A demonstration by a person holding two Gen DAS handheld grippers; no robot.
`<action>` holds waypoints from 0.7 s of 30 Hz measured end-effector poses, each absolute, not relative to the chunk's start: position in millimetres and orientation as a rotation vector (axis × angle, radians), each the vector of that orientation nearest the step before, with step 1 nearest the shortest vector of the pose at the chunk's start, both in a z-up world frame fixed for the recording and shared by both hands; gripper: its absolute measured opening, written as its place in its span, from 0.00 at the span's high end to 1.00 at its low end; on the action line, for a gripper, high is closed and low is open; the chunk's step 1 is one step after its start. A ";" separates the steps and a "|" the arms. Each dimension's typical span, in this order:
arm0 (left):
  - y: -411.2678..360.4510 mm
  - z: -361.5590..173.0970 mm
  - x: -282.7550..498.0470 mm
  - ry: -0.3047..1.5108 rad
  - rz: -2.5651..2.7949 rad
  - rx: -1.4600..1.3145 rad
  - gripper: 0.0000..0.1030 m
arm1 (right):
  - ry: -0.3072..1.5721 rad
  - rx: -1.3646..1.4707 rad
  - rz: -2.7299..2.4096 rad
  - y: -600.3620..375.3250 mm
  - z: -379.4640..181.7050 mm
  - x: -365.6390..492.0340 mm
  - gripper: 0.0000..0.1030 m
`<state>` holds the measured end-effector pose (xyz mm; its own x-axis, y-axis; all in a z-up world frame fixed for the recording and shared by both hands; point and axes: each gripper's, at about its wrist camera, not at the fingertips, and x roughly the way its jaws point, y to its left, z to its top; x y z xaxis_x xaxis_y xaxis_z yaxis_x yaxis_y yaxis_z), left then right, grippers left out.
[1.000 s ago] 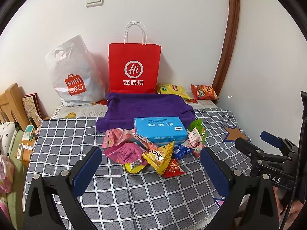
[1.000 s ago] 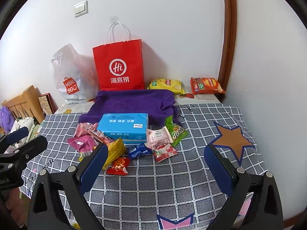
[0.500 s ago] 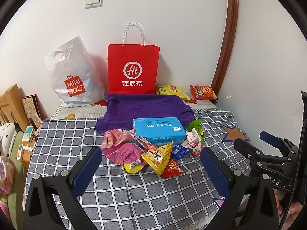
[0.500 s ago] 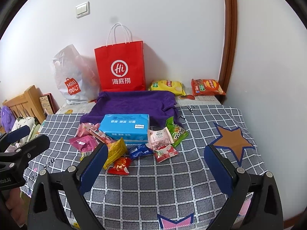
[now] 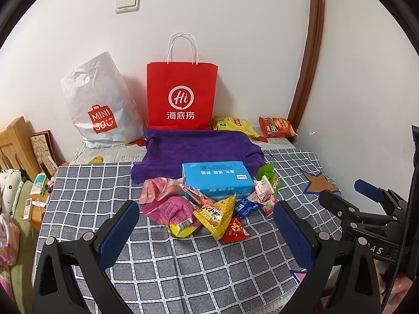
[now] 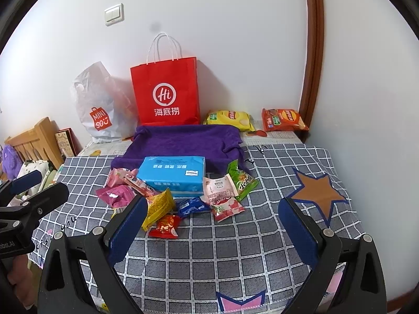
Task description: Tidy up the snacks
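Note:
Several small snack packets lie in a heap on the checked tablecloth (image 5: 183, 267): a yellow triangular packet (image 5: 217, 214), a pink packet (image 5: 172, 212), a red packet (image 5: 234, 231), a blue packet (image 6: 192, 206) and a green packet (image 6: 242, 180). A blue tissue box (image 5: 216, 180) stands just behind them. My left gripper (image 5: 207, 229) is open and empty, hovering just in front of the heap. My right gripper (image 6: 212, 222) is open and empty, also in front of the heap. A purple towel (image 5: 199, 147) lies behind the box.
A red paper bag (image 5: 182, 96) and a white plastic bag (image 5: 100, 107) stand against the back wall. Yellow (image 5: 233, 124) and orange (image 5: 277, 127) chip bags lie at the back right. A wooden bed frame (image 5: 15, 141) and clutter are at left.
Both grippers have tilted slightly, so the scene sits a little lower in both views. Both stay open. The snacks have not moved.

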<state>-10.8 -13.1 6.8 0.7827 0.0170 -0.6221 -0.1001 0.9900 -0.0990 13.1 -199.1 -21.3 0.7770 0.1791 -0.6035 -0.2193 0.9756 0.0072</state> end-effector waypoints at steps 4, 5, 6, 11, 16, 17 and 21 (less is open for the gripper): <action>-13.0 7.8 -10.8 0.670 0.062 -0.131 0.01 | 0.645 -0.065 0.218 -198.3 -20.8 12.8 0.03; -12.8 8.1 -11.0 0.670 0.062 -0.130 0.01 | 0.644 -0.066 0.216 -198.2 -20.7 12.8 0.03; -12.7 8.1 -10.8 0.670 0.062 -0.130 0.01 | 0.645 -0.065 0.216 -197.9 -20.5 12.8 0.03; -12.5 7.5 -10.9 0.670 0.061 -0.131 0.01 | 0.647 -0.064 0.217 -198.0 -20.5 12.5 0.03; -12.0 8.0 -10.9 0.672 0.062 -0.130 0.01 | 0.648 -0.064 0.217 -197.5 -19.9 12.6 0.03; -12.1 7.9 -11.3 0.671 0.061 -0.131 0.01 | 0.647 -0.065 0.216 -197.7 -20.0 12.4 0.03; -12.8 8.3 -11.5 0.669 0.060 -0.133 0.01 | 0.646 -0.063 0.218 -197.8 -19.8 12.4 0.03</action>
<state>-11.5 -12.8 8.3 0.7828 0.0127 -0.6221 -0.0984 0.9897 -0.1036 12.4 -197.8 -19.8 0.7762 0.1820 -0.6036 -0.2214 0.9751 0.0093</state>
